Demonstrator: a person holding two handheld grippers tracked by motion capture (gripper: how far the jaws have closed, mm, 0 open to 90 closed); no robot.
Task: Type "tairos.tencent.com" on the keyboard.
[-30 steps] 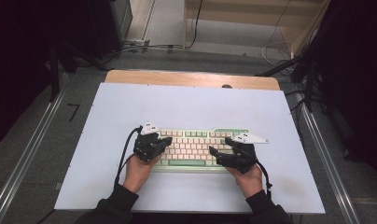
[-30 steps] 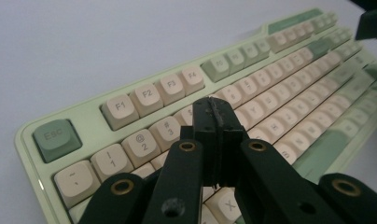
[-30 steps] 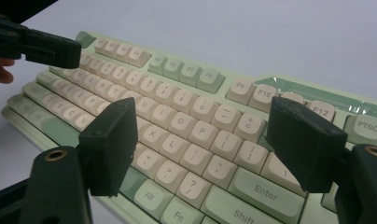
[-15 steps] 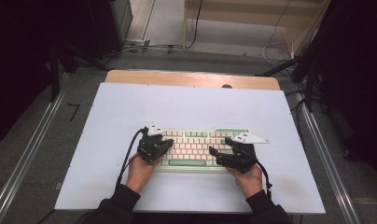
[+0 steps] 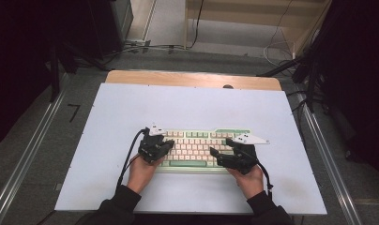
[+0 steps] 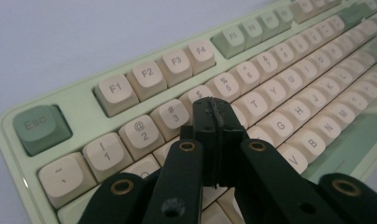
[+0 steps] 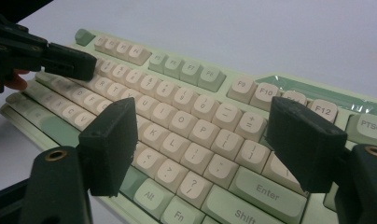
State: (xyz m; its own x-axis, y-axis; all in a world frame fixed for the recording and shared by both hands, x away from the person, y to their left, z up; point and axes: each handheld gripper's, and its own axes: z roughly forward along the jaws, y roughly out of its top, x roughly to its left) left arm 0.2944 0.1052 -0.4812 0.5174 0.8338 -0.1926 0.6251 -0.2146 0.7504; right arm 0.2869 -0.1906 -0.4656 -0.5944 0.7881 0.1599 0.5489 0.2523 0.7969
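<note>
A pale green keyboard with cream keys lies on the white table, near the person's side. My left gripper is over its left end. In the left gripper view the gripper is shut with nothing in it, its tip above the number row near the 4 key of the keyboard. I cannot tell if it touches a key. My right gripper is over the right half of the keyboard. Seen from the right gripper view, it stands open above the keys around P and L, and the left gripper shows farther off.
The white tabletop stretches bare beyond the keyboard, with a wooden strip along its far edge. Metal rails run down both sides. Cables trail from both grippers toward the person.
The left gripper has crept slightly right over the keyboard's left end. The right gripper has hardly moved.
</note>
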